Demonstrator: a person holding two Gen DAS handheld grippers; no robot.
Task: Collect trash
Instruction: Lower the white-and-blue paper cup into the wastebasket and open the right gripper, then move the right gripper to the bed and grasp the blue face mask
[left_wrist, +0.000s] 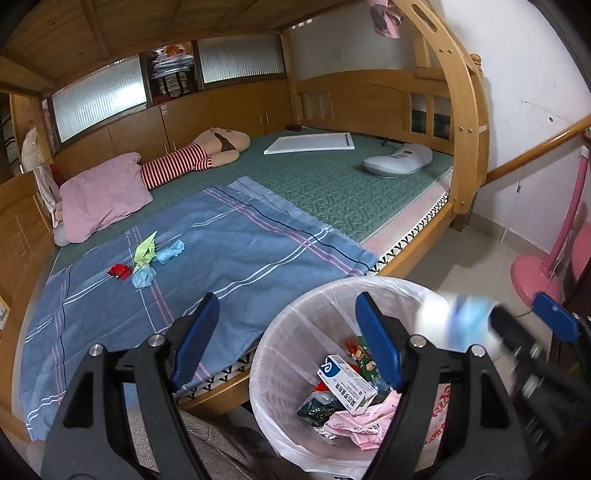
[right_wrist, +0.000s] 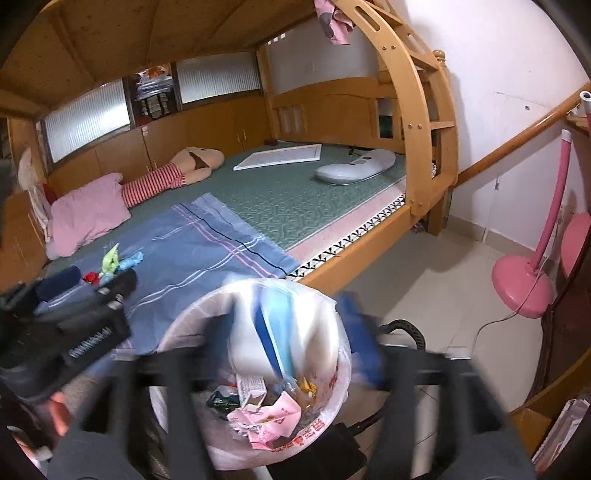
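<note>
Above the lined bin (left_wrist: 295, 332) beside the bed, both claws stand wide. The left gripper (left_wrist: 291, 343) holds nothing. Between the fingers of the right gripper (right_wrist: 291, 343), a blurred white and blue package (right_wrist: 280, 332) sits over the bin mouth, and I judge it is loose and dropping, not gripped. It is broad and light, so it could catch on the rim or slide off onto the floor. Four small scraps (left_wrist: 146, 260) lie on the blue blanket (left_wrist: 240, 240), close together; reaching for one could push the others or pinch the cloth.
</note>
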